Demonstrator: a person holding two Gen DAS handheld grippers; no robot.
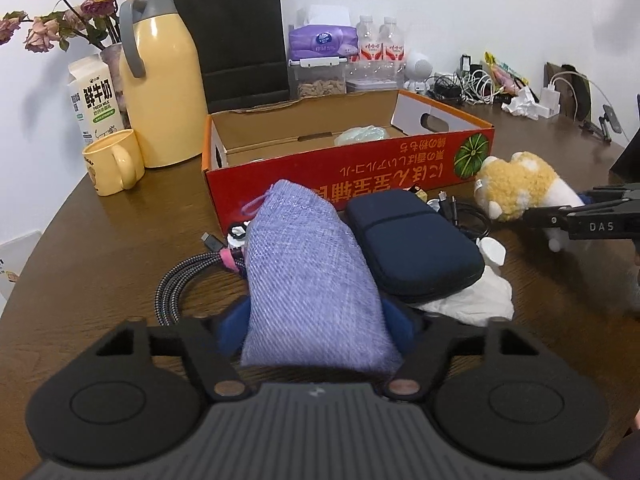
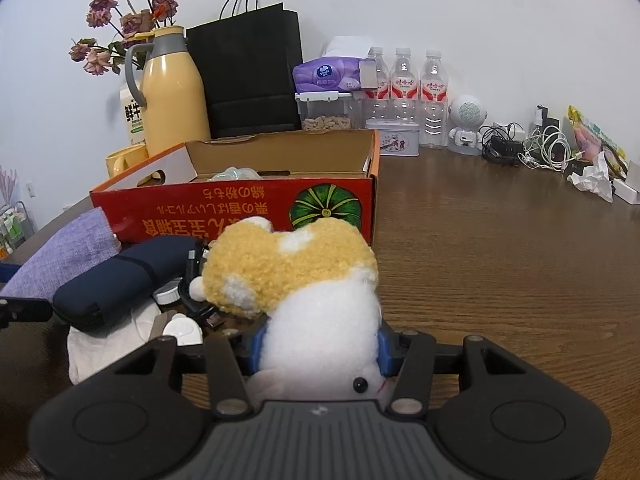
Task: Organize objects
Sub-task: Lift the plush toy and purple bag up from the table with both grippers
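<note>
A purple woven pouch [image 1: 304,272] lies between the blue pads of my left gripper [image 1: 316,328], which press on both its sides. It rests partly over a dark blue zip case [image 1: 412,240] and a braided cable [image 1: 188,276]. In front of them stands an open red cardboard box [image 1: 320,184] with a pale green thing [image 1: 362,135] inside. My right gripper [image 2: 320,344] is shut on the white body of a yellow-and-white plush toy [image 2: 296,272], just right of the case [image 2: 120,280] and close to the box's front wall [image 2: 224,204]. The toy [image 1: 516,184] also shows in the left wrist view.
White crumpled paper [image 1: 480,296] and small cables lie by the case. A yellow thermos [image 1: 160,80], mug [image 1: 112,164], milk carton [image 1: 94,100] and black paper bag [image 1: 236,40] stand behind the box. Water bottles [image 2: 404,80] and chargers [image 2: 532,148] line the wall. Bare wooden table [image 2: 500,260] stretches right.
</note>
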